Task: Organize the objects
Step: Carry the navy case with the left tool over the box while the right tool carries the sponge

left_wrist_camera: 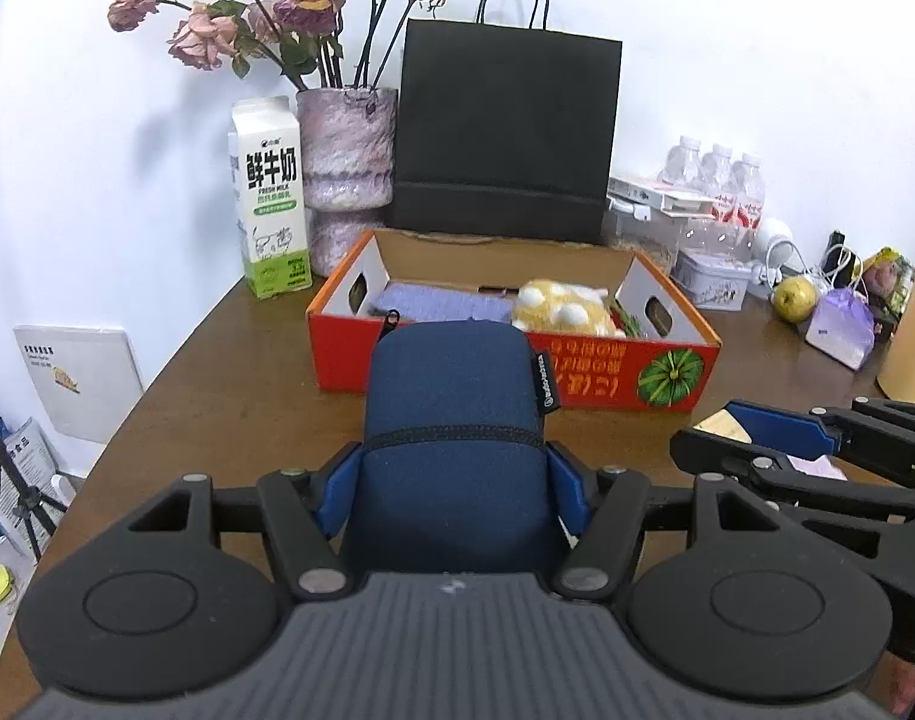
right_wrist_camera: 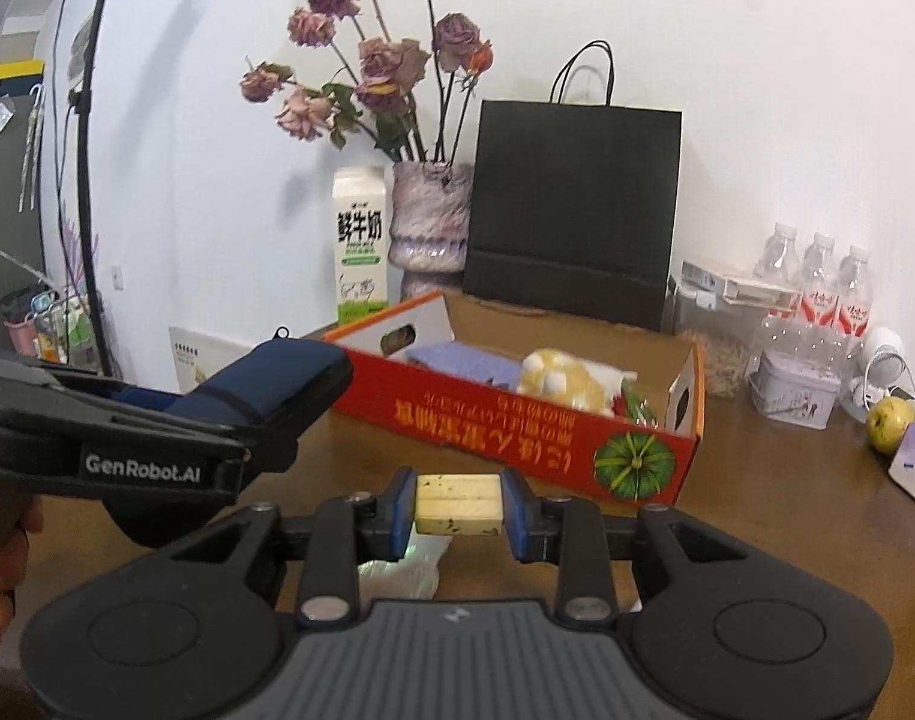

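1. My left gripper (left_wrist_camera: 454,489) has its jaws clamped on a navy fabric pouch (left_wrist_camera: 457,420), held above the table (left_wrist_camera: 217,396) just in front of the red cardboard box (left_wrist_camera: 577,375). The pads press its two sides about midway along its length.
2. My right gripper (right_wrist_camera: 459,504) has its jaws closed on a small pale block (right_wrist_camera: 457,504), also in the air in front of the box, toward its pumpkin-printed end.
3. Pouch, judged: soft, padded shell with a zip seam; it gives under the pads, so I expect it to sag or twist if held only at one end. The present mid-body hold across its width looks sound. Weight of contents unknown.
4. Block, judged: stiff, light, flat-sided, speckled surface. The pads sit on two opposite faces, a square hold; little risk of crushing, some risk of slipping if tilted.
5. Inside the box: a lilac cloth (left_wrist_camera: 439,303) toward the left end, a yellow plush toy (left_wrist_camera: 562,307) right of centre. Free floor in the box is hard to judge from here.
6. Behind the box: milk carton (left_wrist_camera: 271,198), vase of dried roses (left_wrist_camera: 346,150), black paper bag (left_wrist_camera: 505,132). None in my path.
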`<action>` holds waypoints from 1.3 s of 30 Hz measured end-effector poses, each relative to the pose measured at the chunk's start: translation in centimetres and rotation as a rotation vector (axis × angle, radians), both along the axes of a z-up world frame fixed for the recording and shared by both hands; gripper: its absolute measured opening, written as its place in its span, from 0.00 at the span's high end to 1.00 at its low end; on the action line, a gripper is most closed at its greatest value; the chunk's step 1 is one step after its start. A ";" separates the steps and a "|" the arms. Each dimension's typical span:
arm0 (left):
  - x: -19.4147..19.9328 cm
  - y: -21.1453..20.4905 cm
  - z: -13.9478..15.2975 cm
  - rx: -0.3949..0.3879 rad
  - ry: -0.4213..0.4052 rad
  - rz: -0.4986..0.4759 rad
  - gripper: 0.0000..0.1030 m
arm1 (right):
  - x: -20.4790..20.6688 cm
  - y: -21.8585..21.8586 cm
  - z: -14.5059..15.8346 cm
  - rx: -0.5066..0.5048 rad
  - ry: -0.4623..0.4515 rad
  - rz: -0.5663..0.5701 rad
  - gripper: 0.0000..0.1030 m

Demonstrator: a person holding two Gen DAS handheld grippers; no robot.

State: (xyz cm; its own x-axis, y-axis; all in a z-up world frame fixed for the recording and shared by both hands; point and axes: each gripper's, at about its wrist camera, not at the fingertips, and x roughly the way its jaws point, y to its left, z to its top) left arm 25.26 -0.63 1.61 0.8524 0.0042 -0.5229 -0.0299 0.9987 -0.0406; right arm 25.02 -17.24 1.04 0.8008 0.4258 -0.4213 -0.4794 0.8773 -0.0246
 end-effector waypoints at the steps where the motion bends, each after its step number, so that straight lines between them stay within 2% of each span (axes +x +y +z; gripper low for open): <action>1: 0.4 0.0 0.1 -0.003 -0.003 0.001 0.37 | 0.4 0.1 0.2 0.005 -0.004 -0.005 0.72; 22: 9.0 1.0 0.6 -0.051 -0.043 0.030 0.37 | 8.7 1.8 0.3 0.062 -0.014 -0.072 0.72; 39: 15.2 1.5 0.9 -0.040 -0.080 0.016 0.37 | 14.6 2.3 0.8 0.103 -0.034 -0.124 0.72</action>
State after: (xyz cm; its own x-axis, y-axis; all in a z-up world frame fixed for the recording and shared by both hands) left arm 40.43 0.90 2.54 0.8915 -0.0015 -0.4531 -0.0407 0.9957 -0.0833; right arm 39.61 -14.90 1.81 0.8628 0.3623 -0.3526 -0.3679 0.9283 0.0538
